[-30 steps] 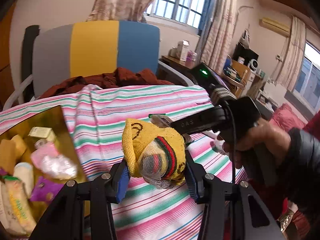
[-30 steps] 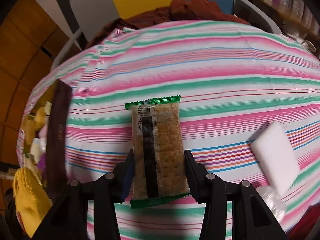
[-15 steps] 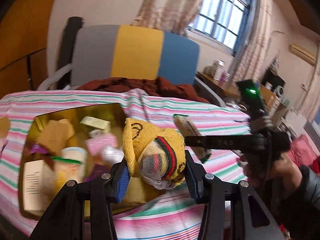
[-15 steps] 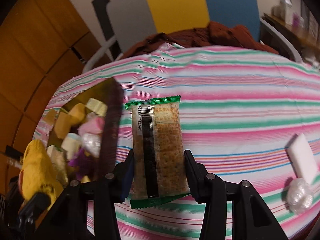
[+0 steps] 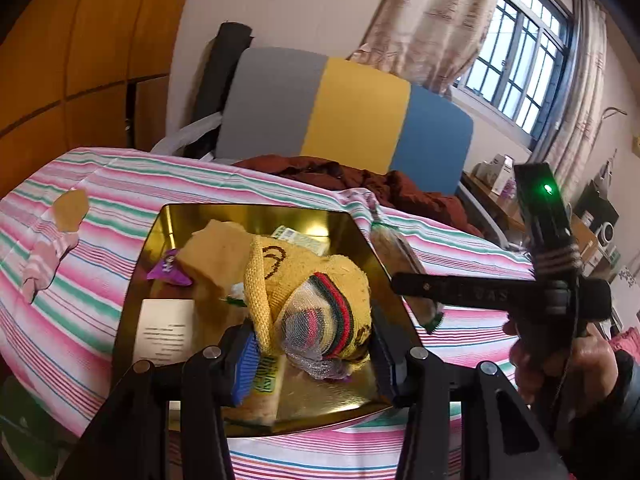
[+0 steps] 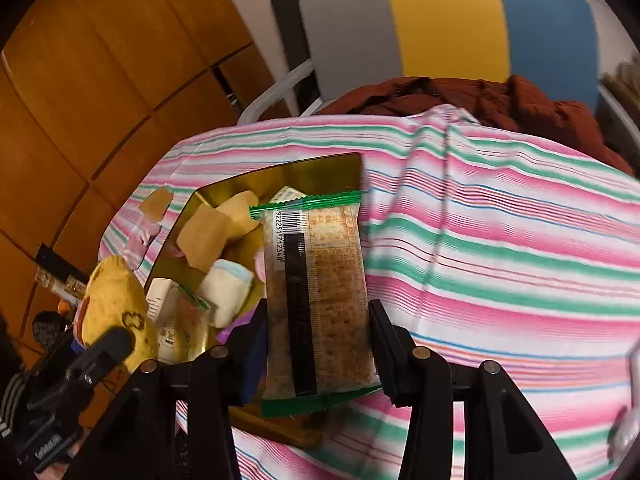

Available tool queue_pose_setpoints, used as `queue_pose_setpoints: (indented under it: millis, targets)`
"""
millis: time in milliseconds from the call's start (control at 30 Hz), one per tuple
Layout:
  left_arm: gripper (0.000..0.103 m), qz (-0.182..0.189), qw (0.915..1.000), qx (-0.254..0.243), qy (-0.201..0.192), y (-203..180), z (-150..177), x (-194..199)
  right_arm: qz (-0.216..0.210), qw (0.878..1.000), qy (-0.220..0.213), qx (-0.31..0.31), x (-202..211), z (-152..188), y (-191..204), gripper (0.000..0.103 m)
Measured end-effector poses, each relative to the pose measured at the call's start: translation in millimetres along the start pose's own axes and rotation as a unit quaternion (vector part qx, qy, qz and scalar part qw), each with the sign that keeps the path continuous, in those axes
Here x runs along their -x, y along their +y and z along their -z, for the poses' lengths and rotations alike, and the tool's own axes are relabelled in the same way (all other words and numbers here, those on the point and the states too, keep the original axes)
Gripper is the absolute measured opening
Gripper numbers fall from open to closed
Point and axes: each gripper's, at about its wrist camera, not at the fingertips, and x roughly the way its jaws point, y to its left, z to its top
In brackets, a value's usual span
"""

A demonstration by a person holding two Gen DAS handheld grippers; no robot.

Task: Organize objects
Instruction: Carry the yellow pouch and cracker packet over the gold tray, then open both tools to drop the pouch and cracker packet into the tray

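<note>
My left gripper [image 5: 314, 354] is shut on a yellow knitted sock bundle [image 5: 312, 280] with red and green bands and holds it over the gold tray [image 5: 248, 214]. My right gripper [image 6: 316, 344] is shut on a cracker packet [image 6: 320, 296] with green ends and holds it above the tray's right edge [image 6: 320, 164]. The sock bundle [image 6: 116, 312] and left gripper also show at the lower left of the right wrist view. The right gripper [image 5: 424, 280] shows at the right of the left wrist view.
The tray holds tan sponges [image 6: 208, 236], a white roll [image 6: 228, 292], a purple wrapper [image 5: 168, 270], a white card [image 5: 164, 330] and a snack packet [image 6: 180, 328]. A tan piece [image 5: 72, 208] and pink cloth [image 5: 44, 256] lie left of it. A chair [image 5: 352, 108] with brown clothing [image 5: 352, 176] stands behind.
Both grippers moved left with their loads. The sock bundle now hangs over the tray, and the cracker packet has reached the tray's right edge.
</note>
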Motion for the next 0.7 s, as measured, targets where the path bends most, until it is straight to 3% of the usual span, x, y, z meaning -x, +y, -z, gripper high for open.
queue_pose_setpoints:
  millis: [200,367,700]
  targets:
    - [0.049,-0.014,0.9999,0.001,-0.004,2,-2,2,-0.007,1.0,0.017,0.014,-31,-25,20,0.048]
    - [0.049,-0.031,0.9995,0.005,0.006,6,-1,-3,0.004,0.999,0.008,0.034,-40,-41,34,0.06]
    - [0.049,-0.047,0.9988,0.002,0.01,7,-2,-8,0.036,0.999,-0.007,0.029,-20,-5,26,0.065]
